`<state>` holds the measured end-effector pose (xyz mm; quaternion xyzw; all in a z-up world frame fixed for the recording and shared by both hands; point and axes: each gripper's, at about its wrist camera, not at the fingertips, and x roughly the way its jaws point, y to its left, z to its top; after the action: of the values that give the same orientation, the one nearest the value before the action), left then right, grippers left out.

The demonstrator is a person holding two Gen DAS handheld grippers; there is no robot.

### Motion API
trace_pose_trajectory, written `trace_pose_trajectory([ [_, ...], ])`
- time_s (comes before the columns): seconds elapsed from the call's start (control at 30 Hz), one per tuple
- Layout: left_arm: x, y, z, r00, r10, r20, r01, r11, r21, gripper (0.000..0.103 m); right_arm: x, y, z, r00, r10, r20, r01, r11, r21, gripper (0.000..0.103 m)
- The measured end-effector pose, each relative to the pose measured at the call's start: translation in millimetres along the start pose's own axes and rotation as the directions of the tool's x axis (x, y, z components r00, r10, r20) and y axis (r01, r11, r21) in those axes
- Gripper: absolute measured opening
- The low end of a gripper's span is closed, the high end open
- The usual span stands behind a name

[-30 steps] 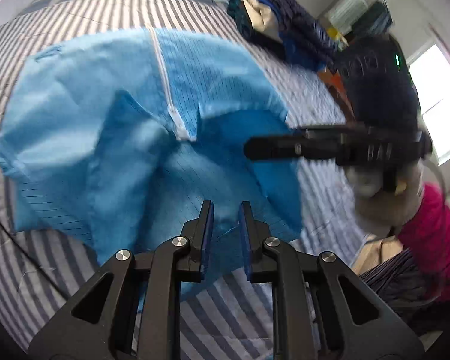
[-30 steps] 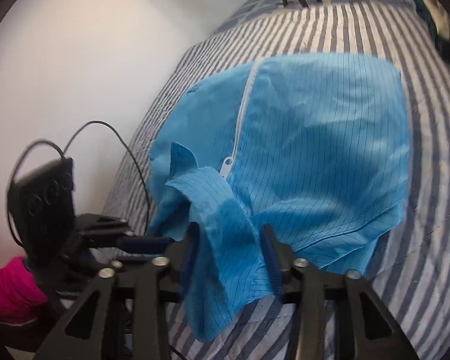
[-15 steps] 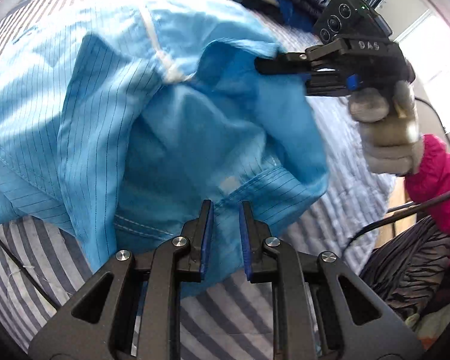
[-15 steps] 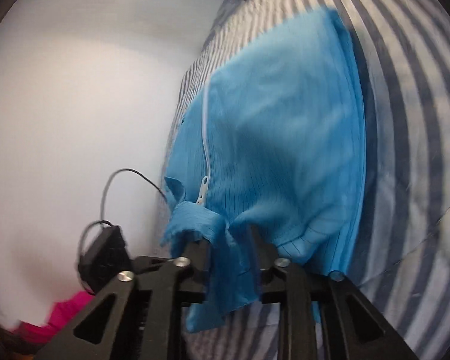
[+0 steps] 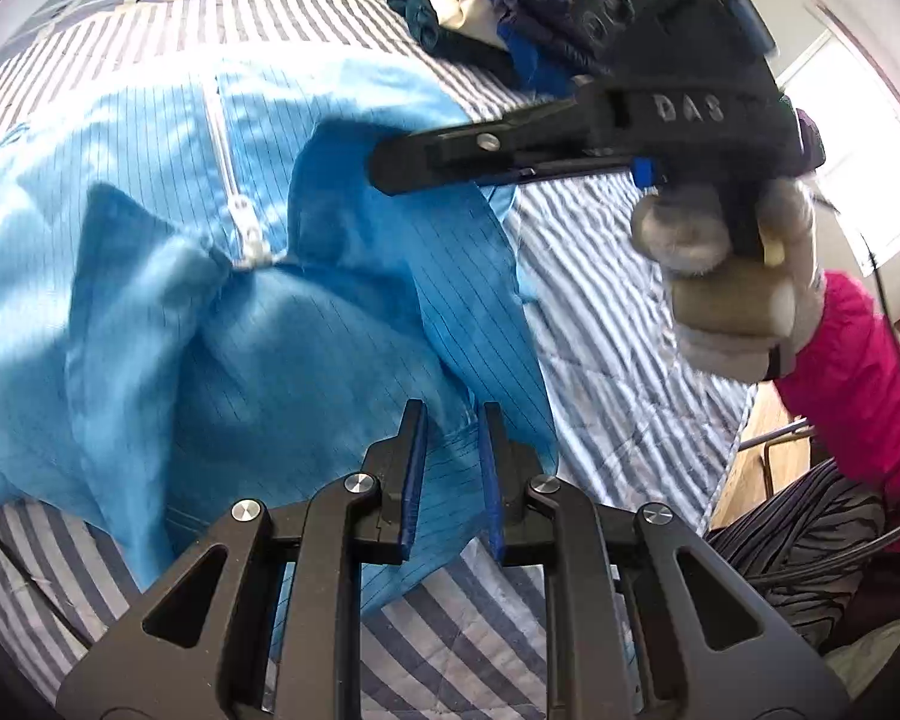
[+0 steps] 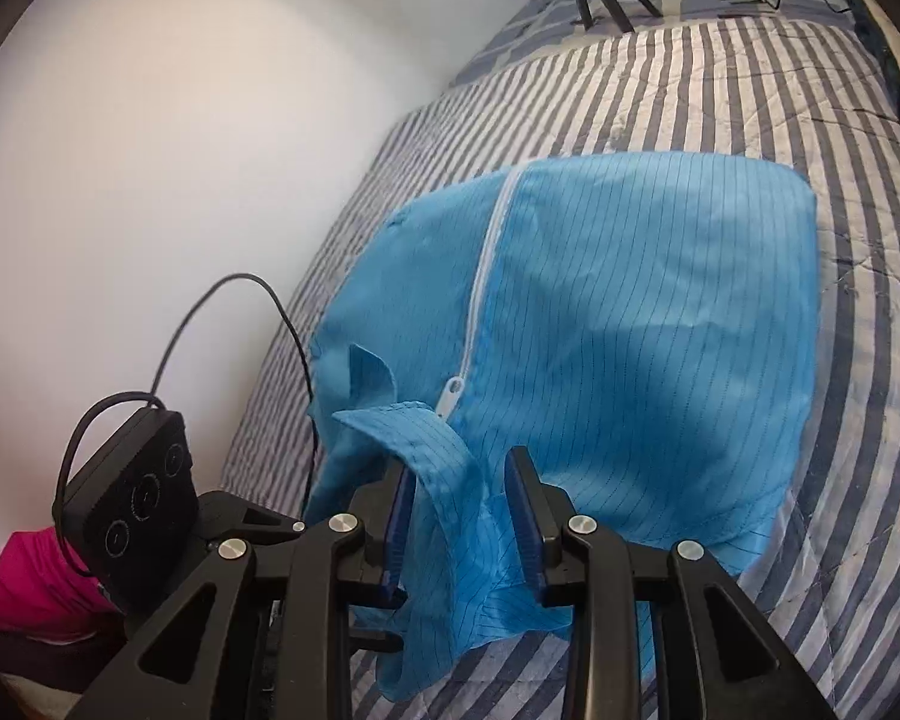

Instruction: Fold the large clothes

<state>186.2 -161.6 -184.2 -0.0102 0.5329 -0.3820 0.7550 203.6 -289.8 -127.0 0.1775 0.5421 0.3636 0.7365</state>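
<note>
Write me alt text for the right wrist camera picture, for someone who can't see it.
The right gripper has a bunched fold of a light blue zip-front garment between its fingers, the rest spread over a striped bedspread. The left gripper shows low at the left, by a white wall.

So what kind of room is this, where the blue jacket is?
Probably a bedroom. The blue jacket lies on what looks like a bed with a striped quilt, beside a plain wall. A pile of folded clothes sits further along, near a bright window.
</note>
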Motion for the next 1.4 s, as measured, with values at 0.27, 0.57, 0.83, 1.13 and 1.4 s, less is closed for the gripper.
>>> trace_pose_trajectory([
  [0.27,4.2,3.8,-9.4,1.0,0.025,-0.006,-0.025,0.999,0.023,0.015,35.0,-5.7,9.2,0.984,0.154,-0.089,-0.149,0.987,0.05,0.008],
  [0.57,20.4,5.5,-26.5,0.998,0.034,-0.061,-0.031,0.999,0.045,0.015,22.0,-74.8,-9.5,0.964,0.239,0.113,-0.263,0.912,0.315,0.005],
  [0.83,2.9,-3.9,-21.6,0.999,0.005,-0.039,-0.002,0.999,0.055,0.015,-13.3,17.2,18.6,0.981,0.019,0.194,-0.018,1.0,-0.007,0.01],
  [1.13,-61.8,38.4,0.5,0.984,0.118,0.135,-0.118,0.993,-0.011,0.015,31.4,8.0,16.5,0.987,-0.124,0.098,0.129,0.991,-0.043,0.015],
  [1.4,-38.0,110.4,30.6,0.975,0.205,0.084,-0.188,0.967,-0.174,0.017,13.9,-1.9,-2.0,0.985,-0.157,0.069,0.156,0.987,0.024,0.023],
])
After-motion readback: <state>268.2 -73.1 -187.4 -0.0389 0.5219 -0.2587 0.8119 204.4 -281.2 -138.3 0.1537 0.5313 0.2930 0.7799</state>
